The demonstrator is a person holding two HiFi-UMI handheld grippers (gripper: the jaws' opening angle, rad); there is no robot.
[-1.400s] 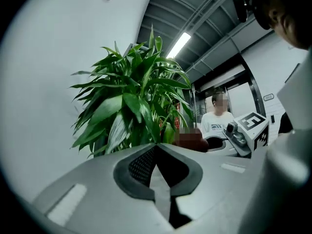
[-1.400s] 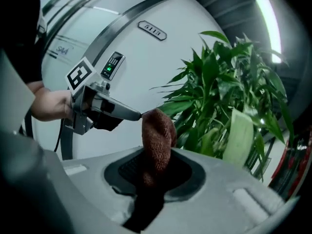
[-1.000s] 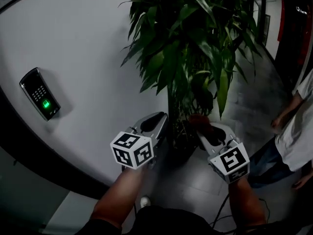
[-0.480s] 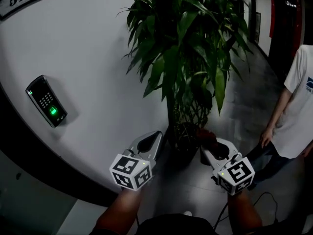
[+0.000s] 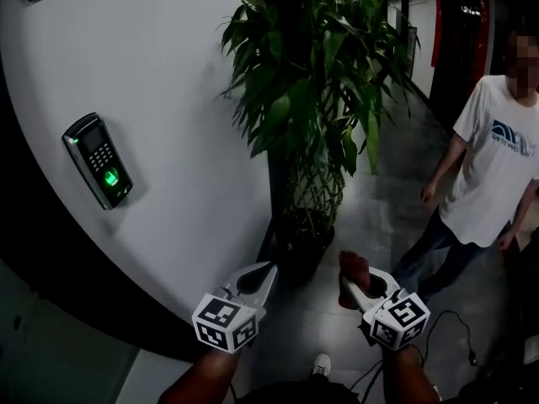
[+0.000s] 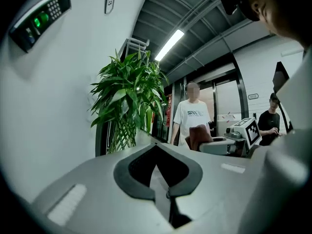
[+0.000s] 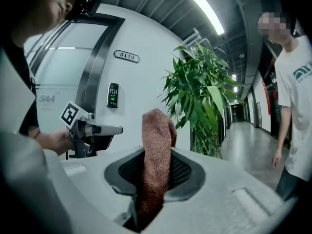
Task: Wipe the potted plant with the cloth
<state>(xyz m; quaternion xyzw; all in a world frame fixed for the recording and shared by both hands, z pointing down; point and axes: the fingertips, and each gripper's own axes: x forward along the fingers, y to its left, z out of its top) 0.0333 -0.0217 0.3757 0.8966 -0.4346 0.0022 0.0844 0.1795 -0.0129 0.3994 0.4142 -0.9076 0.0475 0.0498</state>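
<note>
A tall potted plant (image 5: pixel 316 74) with long green leaves stands by the white wall, its dark pot (image 5: pixel 299 241) on the floor; it also shows as the plant (image 6: pixel 127 99) and the plant (image 7: pixel 202 94) in the gripper views. My right gripper (image 5: pixel 354 278) is shut on a reddish-brown cloth (image 7: pixel 157 150), which sticks up between its jaws, the cloth (image 5: pixel 353 266) held short of the pot. My left gripper (image 5: pixel 268 274) is shut with nothing in it, low and to the left of the pot. Both grippers are apart from the leaves.
A person in a white T-shirt (image 5: pixel 497 167) stands at the right in the corridor. A keypad reader (image 5: pixel 98 160) with a green light hangs on the wall at the left. A dark cable (image 5: pixel 450 326) lies on the grey floor (image 5: pixel 370 209).
Both grippers have dropped lower and drawn back from the plant. The left jaws have closed on nothing. The person at the right has come further into view.
</note>
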